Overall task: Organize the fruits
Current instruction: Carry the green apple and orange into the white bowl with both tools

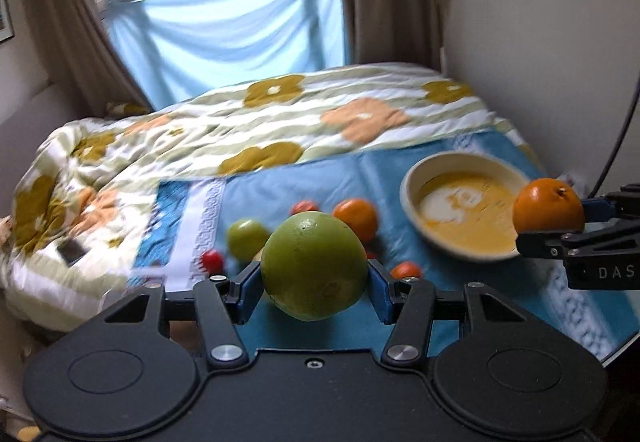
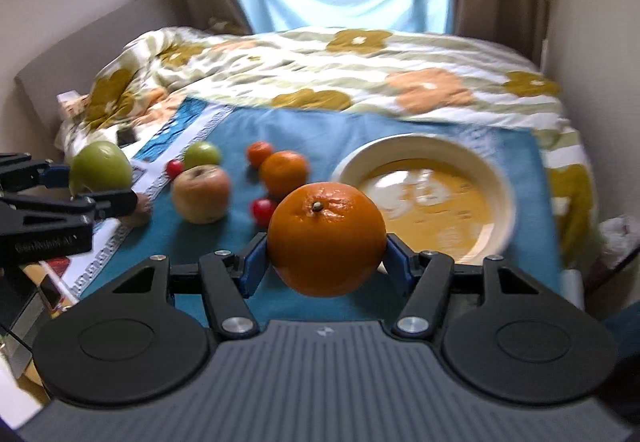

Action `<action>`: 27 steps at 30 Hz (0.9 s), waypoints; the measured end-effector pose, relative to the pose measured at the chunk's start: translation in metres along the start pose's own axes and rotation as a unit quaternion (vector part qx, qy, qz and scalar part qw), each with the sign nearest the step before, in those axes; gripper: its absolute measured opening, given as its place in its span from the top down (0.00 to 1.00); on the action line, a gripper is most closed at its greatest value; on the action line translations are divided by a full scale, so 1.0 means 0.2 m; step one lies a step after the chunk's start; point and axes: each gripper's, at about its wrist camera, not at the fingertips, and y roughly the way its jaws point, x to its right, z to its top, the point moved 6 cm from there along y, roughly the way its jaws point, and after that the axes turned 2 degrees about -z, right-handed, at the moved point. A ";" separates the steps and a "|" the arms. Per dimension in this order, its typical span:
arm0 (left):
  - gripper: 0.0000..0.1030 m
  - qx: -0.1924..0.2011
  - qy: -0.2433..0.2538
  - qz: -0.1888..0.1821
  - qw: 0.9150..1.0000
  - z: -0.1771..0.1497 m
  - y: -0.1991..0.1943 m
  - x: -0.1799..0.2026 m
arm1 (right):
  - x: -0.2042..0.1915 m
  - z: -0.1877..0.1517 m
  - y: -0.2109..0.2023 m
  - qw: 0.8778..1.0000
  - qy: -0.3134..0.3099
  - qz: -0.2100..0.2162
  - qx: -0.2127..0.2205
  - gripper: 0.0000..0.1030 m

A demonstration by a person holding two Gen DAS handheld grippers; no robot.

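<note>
Your left hand-held gripper [image 1: 315, 278] clamps a big green fruit [image 1: 315, 266] above the blue cloth [image 1: 280, 186]. Your right hand-held gripper [image 2: 326, 258] grips a glossy orange [image 2: 326, 238], just beside the bowl [image 2: 502, 178].

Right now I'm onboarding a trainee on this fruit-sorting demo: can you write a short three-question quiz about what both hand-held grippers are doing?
1. True or false: the left hand-held gripper is shut on a big green fruit.
2. What does the right hand-held gripper hold? A) red cherry tomato B) orange C) nothing
3. Fill in: the yellow bowl holds ____ fruit.

Key: 1 true; 2 B; 3 no
</note>
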 end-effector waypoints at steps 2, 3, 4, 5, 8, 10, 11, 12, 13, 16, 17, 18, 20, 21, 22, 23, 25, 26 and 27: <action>0.43 0.006 0.009 -0.013 1.000 0.05 0.01 0.07 | 0.09 0.00 -0.02 1.000 0.009 -0.017 0.001 0.26; 0.43 0.008 0.013 -0.020 1.000 0.07 0.03 0.09 | 0.13 0.00 -0.04 1.000 0.016 -0.025 0.002 0.26; 0.43 0.009 0.018 -0.028 0.999 0.10 0.04 0.13 | 0.17 0.01 -0.04 0.999 0.022 -0.033 0.003 0.26; 0.43 0.011 0.024 -0.035 0.999 0.12 0.06 0.16 | 0.21 0.01 -0.05 0.999 0.028 -0.040 0.003 0.26; 0.43 0.013 0.042 -0.056 0.997 0.18 0.14 0.25 | 0.31 0.02 -0.05 0.997 0.046 -0.064 0.004 0.26; 0.43 0.013 0.053 -0.071 0.996 0.22 0.20 0.30 | 0.37 0.02 -0.03 0.995 0.056 -0.081 0.004 0.26; 0.43 0.011 0.060 -0.080 0.995 0.24 0.23 0.33 | 0.40 0.02 -0.03 0.994 0.060 -0.089 0.004 0.26; 0.43 0.009 0.065 -0.087 0.994 0.26 0.27 0.35 | 0.42 0.02 -0.02 0.993 0.066 -0.095 0.003 0.26; 0.43 0.007 0.071 -0.096 0.993 0.28 0.30 0.38 | 0.45 0.03 -0.01 0.992 0.073 -0.102 0.003 0.26; 0.43 0.000 0.088 -0.117 0.989 0.33 0.42 0.45 | 0.51 0.05 0.01 0.989 0.095 -0.116 0.004 0.26; 0.43 -0.002 0.094 -0.122 0.988 0.35 0.45 0.47 | 0.53 0.06 0.03 0.988 0.100 -0.120 0.004 0.26; 0.43 -0.005 0.099 -0.128 0.987 0.37 0.49 0.49 | 0.55 0.07 0.04 0.987 0.105 -0.124 0.003 0.26; 0.43 -0.015 0.109 -0.139 0.984 0.40 0.58 0.53 | 0.58 0.08 0.09 0.985 0.114 -0.133 0.000 0.26; 0.43 -0.020 0.114 -0.144 0.983 0.41 0.63 0.55 | 0.60 0.09 0.11 0.984 0.118 -0.136 0.000 0.26; 0.43 -0.023 0.120 -0.150 0.981 0.42 0.67 0.56 | 0.61 0.10 0.13 0.983 0.123 -0.140 -0.001 0.26; 0.43 -0.027 0.127 -0.154 0.980 0.43 0.72 0.58 | 0.62 0.11 0.15 0.981 0.128 -0.143 -0.002 0.26; 0.43 -0.035 0.138 -0.161 0.977 0.44 0.80 0.61 | 0.65 0.12 0.20 0.979 0.136 -0.150 -0.004 0.26; 0.43 -0.041 0.143 -0.164 0.975 0.44 0.85 0.63 | 0.66 0.13 0.21 0.978 0.139 -0.155 -0.006 0.26; 0.43 -0.046 0.147 -0.167 0.974 0.44 0.89 0.64 | 0.67 0.13 0.23 0.977 0.142 -0.158 -0.008 0.26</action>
